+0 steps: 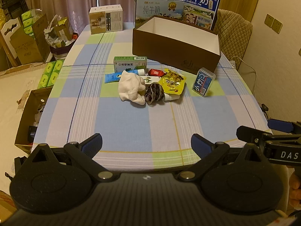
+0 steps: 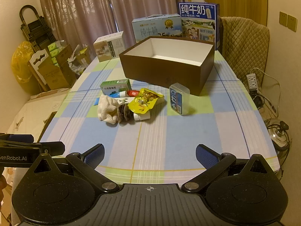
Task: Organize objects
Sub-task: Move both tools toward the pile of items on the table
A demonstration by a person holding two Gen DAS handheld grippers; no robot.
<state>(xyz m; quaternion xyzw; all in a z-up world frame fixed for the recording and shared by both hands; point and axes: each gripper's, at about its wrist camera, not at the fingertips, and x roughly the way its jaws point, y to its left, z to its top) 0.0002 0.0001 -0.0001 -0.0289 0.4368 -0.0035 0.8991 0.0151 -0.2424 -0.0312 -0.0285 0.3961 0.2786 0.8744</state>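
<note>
Closest to the lens, the left gripper [image 1: 146, 143] sits low over the near edge of the blue, green and lilac checked tablecloth [image 1: 131, 124], its 2 blue-padded fingers [image 1: 93, 144] spread wide with nothing between them. Same deal with the right gripper [image 2: 149, 154]: jaws wide apart, empty, hovering over the near edge too. Each one pokes into the side of the other's view, so they're beside each other.

Mid-table there's a little heap of stuff all touching. A crumpled white cloth [image 1: 131, 86] lies over a blue tube [image 1: 112, 77], with a dark brown frilly scrunchie [image 1: 154, 93] right against it. A yellow foil snack pouch [image 1: 172, 82] rests on a white tube [image 1: 170, 97], and a small red sachet [image 1: 156, 72] peeks out behind. A green and white cardboard medicine box [image 1: 129, 63] stands at the back of the pile. A clear plastic case with a blue card pack inside [image 1: 203, 81] sits apart to the right, tilted.

Behind all that is an open brown cardboard box with a white interior [image 1: 176, 51], looks empty as far as I can see in. 2 blue milk cartons [image 1: 158, 9] stand behind it.
</note>
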